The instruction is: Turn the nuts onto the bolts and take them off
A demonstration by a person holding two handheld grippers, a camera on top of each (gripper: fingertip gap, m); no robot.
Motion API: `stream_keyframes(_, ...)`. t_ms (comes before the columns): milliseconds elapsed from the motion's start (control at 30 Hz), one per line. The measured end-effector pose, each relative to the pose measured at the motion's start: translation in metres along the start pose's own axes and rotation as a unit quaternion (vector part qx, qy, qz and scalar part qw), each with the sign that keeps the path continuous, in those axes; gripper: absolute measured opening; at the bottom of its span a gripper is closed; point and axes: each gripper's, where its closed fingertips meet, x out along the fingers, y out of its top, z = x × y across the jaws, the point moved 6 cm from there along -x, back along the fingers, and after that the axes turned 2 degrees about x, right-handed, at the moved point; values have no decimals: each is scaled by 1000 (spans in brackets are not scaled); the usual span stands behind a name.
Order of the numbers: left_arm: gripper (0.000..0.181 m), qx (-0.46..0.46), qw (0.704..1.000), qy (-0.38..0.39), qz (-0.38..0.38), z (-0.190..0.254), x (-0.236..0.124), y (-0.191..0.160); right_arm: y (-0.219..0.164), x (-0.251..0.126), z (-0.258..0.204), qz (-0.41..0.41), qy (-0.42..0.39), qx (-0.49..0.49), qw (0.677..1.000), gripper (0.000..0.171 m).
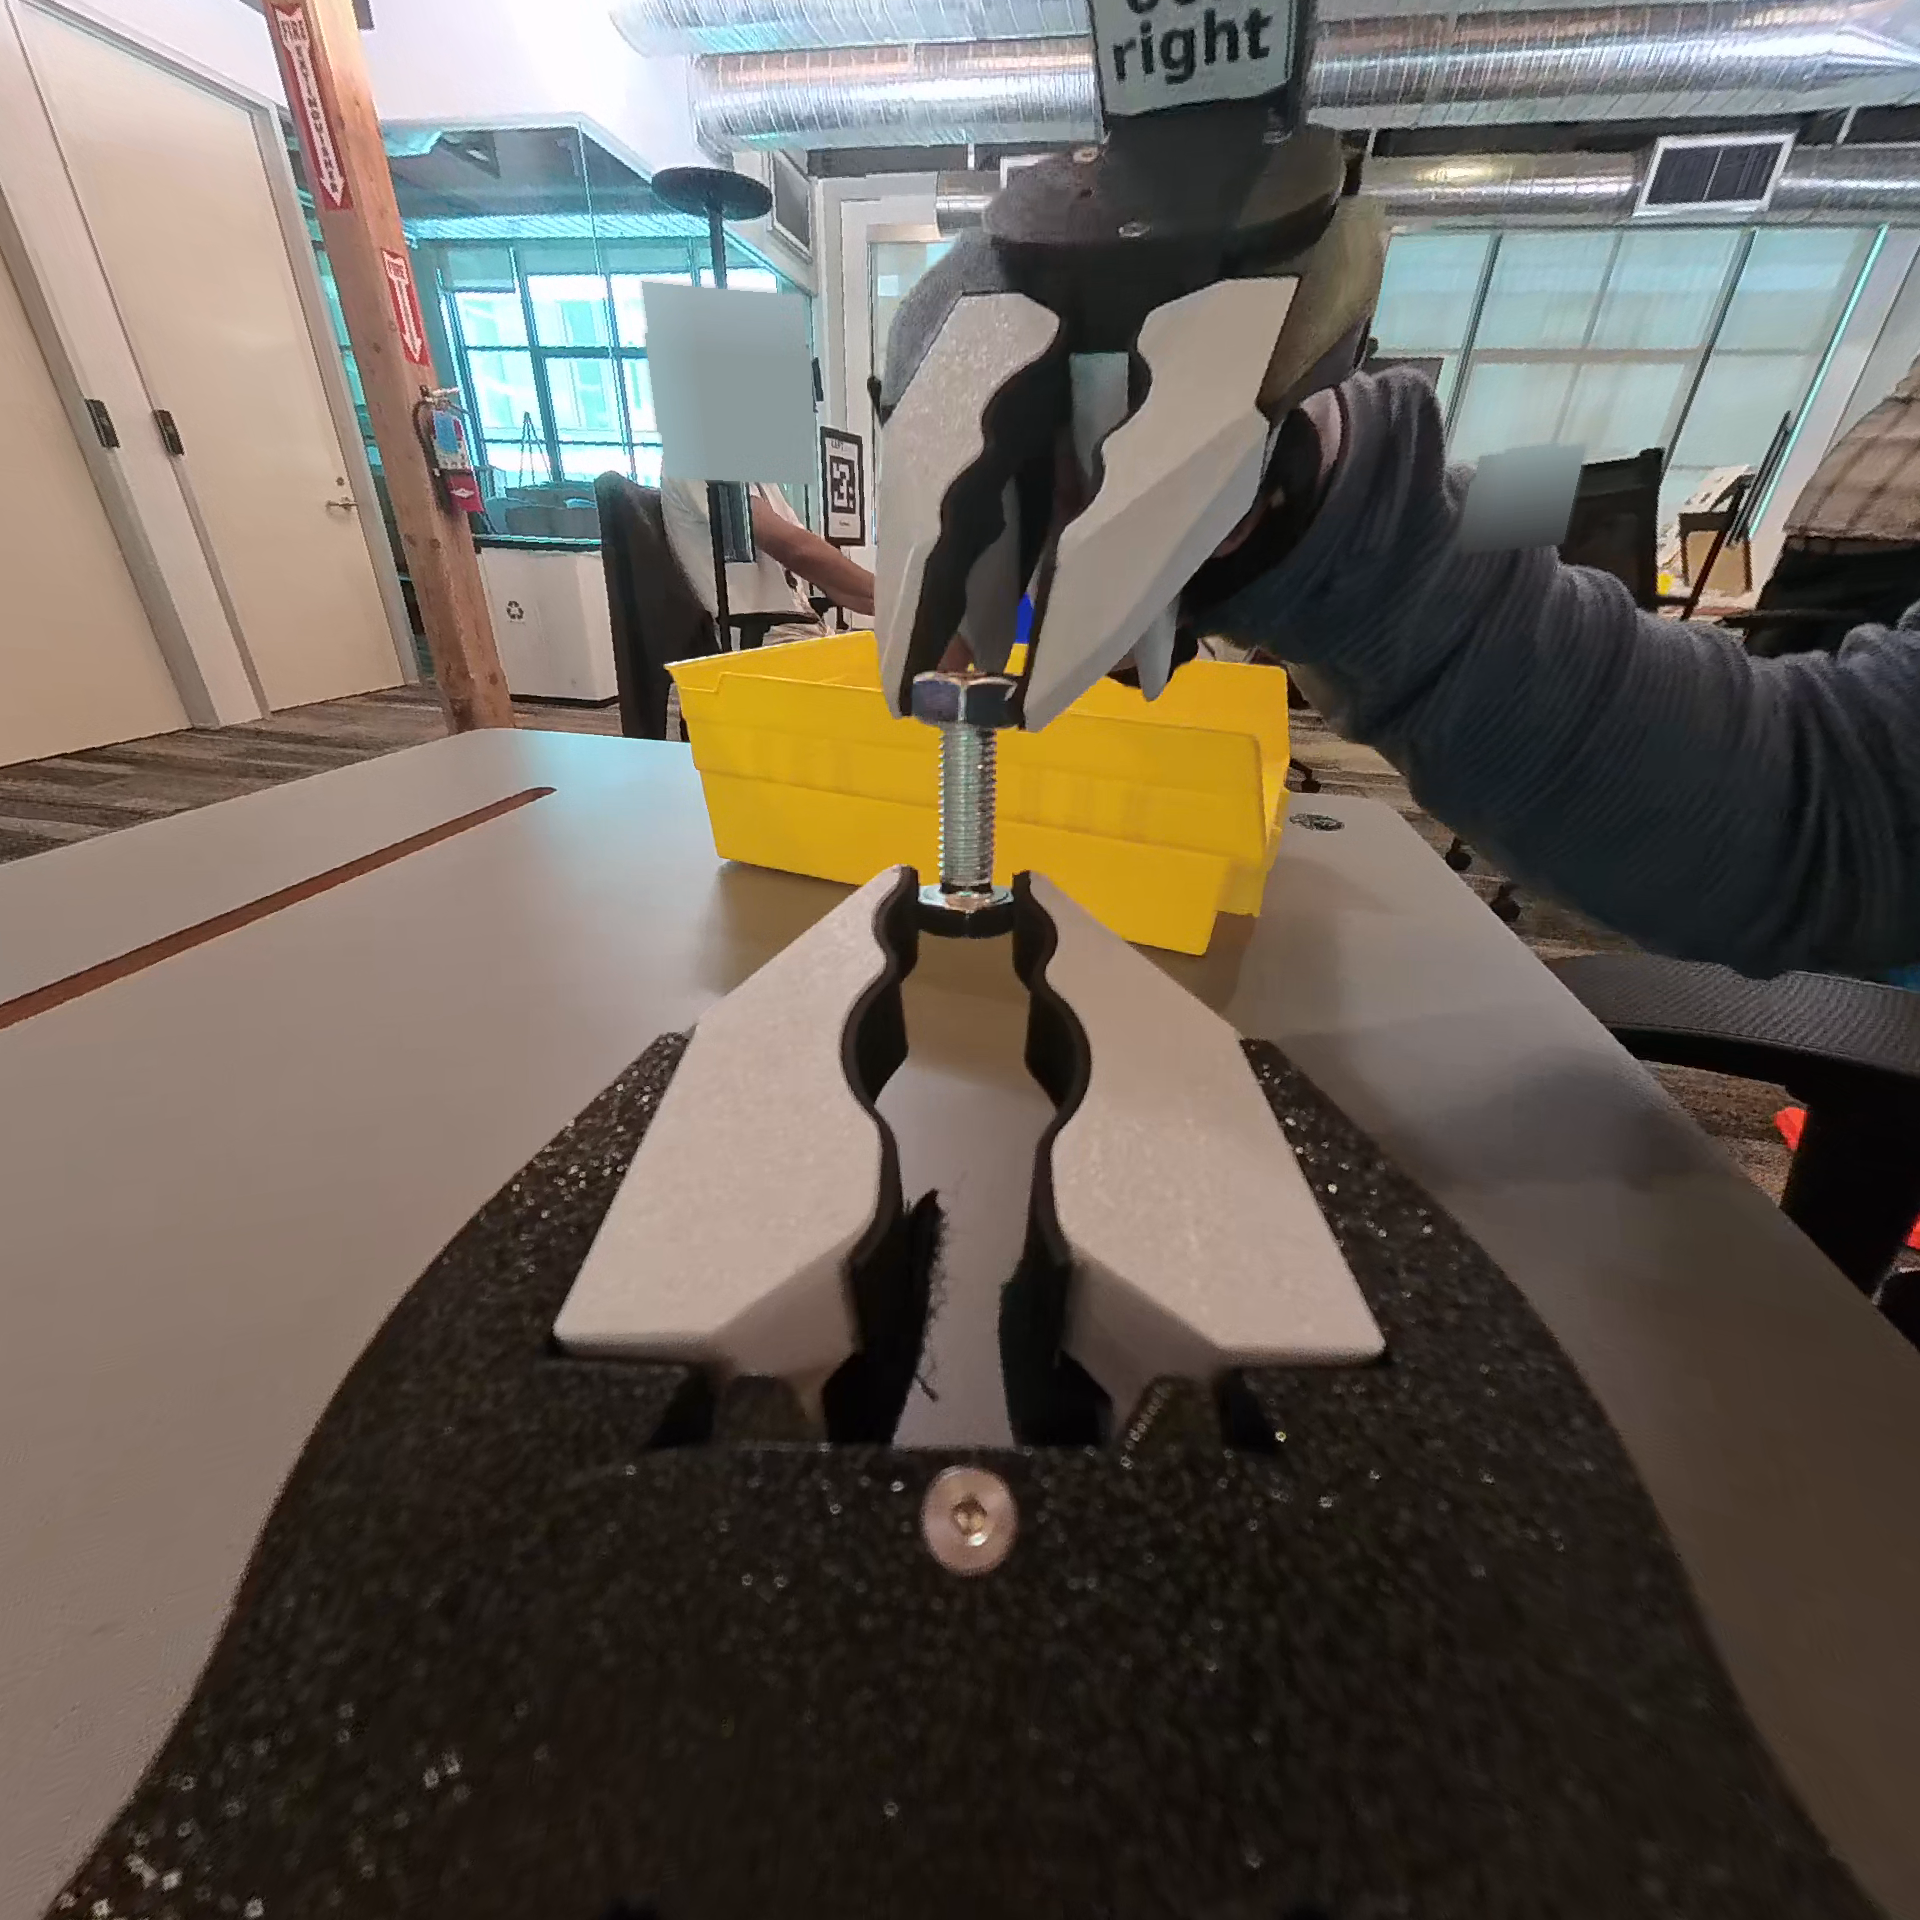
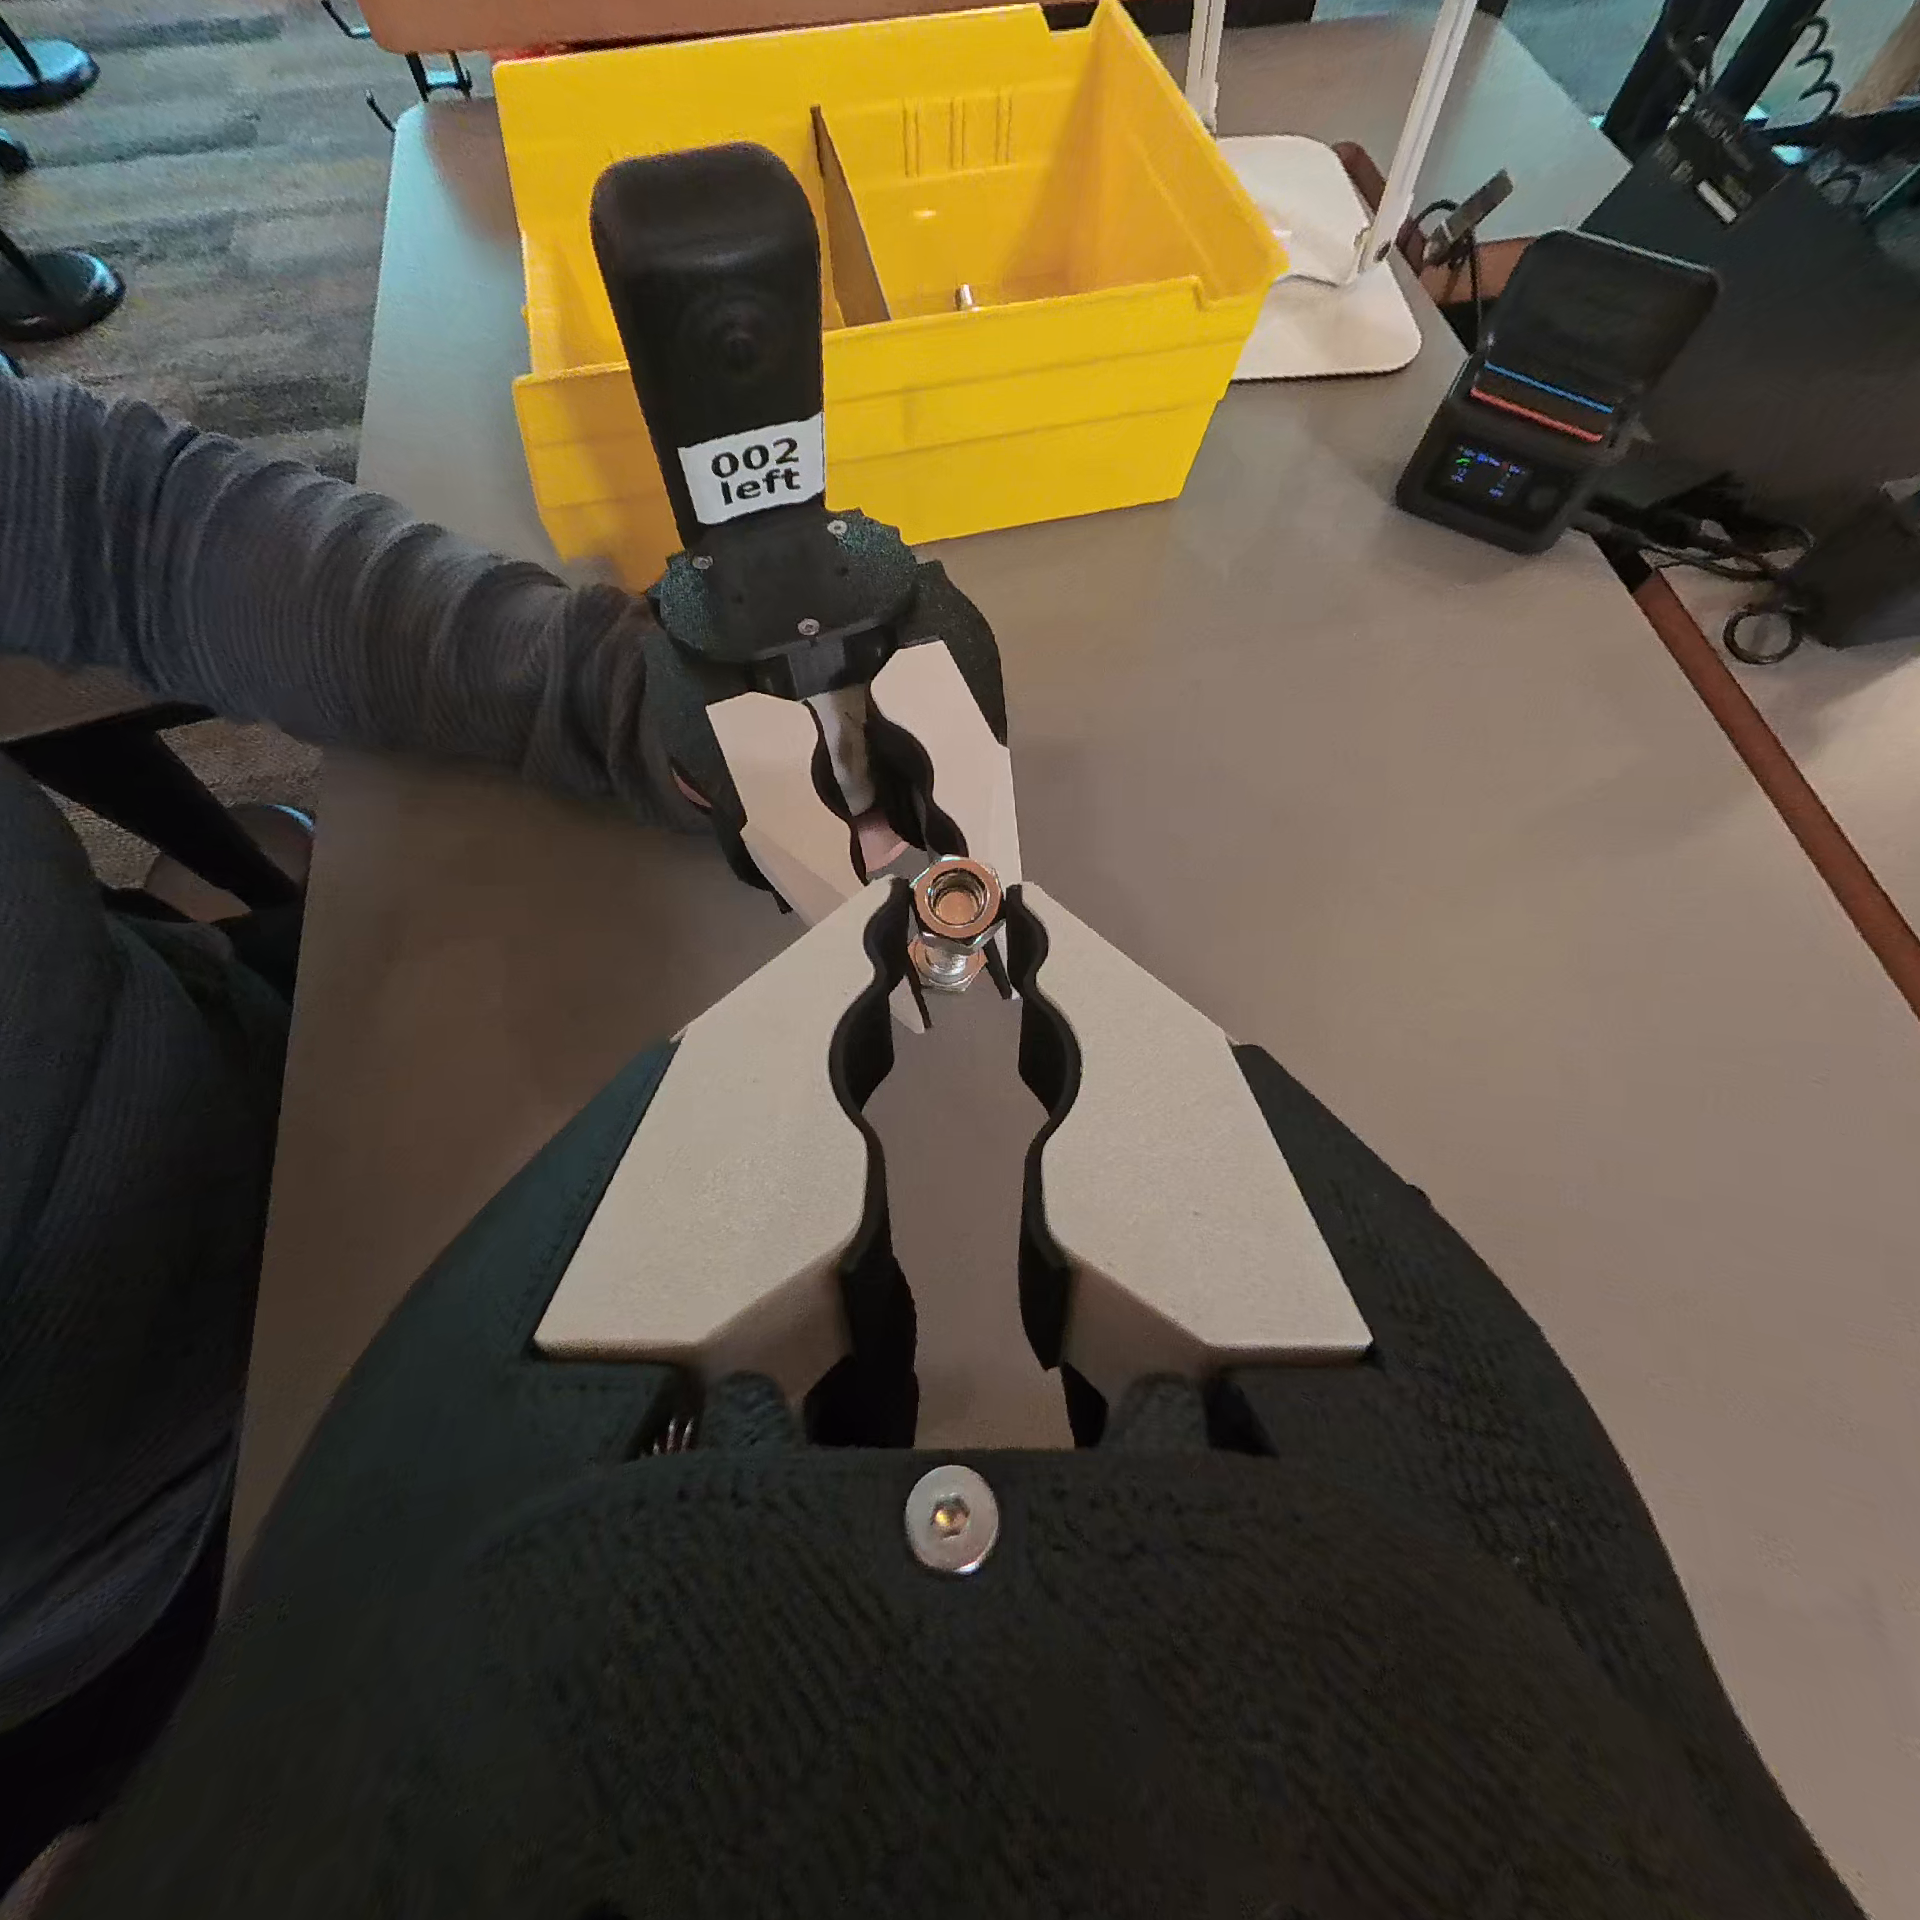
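Note:
A silver bolt (image 1: 966, 795) stands upright on the grey table (image 1: 312, 1039), head down. My left gripper (image 1: 964, 906) lies low along the table and is shut on the bolt's head. A hex nut (image 1: 961, 698) sits at the top of the threads. My right gripper (image 1: 964, 709) comes down from above and is shut on that nut. In the right wrist view I look down on the nut (image 2: 954, 899) between the right gripper's (image 2: 954, 906) tips, with the bolt head (image 2: 940, 964) below it. The left gripper (image 2: 948, 977) reaches in from behind.
A yellow bin (image 1: 1143, 800) stands just behind the bolt. In the right wrist view the bin (image 2: 1039, 416) has a cardboard divider and a small metal part (image 2: 966, 296) inside. A black device with a small screen (image 2: 1538, 416) and cables lie at the right. My two grippers' fingertips are within a few centimetres of each other.

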Motion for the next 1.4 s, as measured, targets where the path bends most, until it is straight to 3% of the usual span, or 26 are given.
stream_keyframes(433, 16, -1, 1000, -2, 3, -1, 0, 0, 0, 0, 0, 13, -5, 8, 1000, 18)
stream_keyframes(500, 16, -2, 1000, -2, 2, -1, 0, 0, 3, -1, 1, 31, -14, 10, 999, 30)
stream_keyframes(600, 16, -3, 1000, 2, 5, -2, 0, 1, 10, -7, 4, 97, -40, 17, 994, 54)
stream_keyframes(733, 16, -8, 1000, 8, 14, -4, -2, 2, 7, -4, 0, 221, -78, 6, 972, 55)
stream_keyframes(833, 16, -18, 999, 10, 34, -6, -6, 5, -7, 2, -5, 324, -136, -18, 936, 51)
stream_keyframes(933, 16, -30, 998, 18, 56, -10, -10, 8, -24, 11, -7, 391, -144, -3, 909, 46)
stream_keyframes(1133, 16, -27, 998, 14, 54, -9, -10, 7, -22, 18, -11, 415, -120, 25, 902, 61)
stream_keyframes(1400, 16, -12, 999, 8, 30, -5, -5, 4, -19, 28, -20, 391, -116, 9, 913, 63)
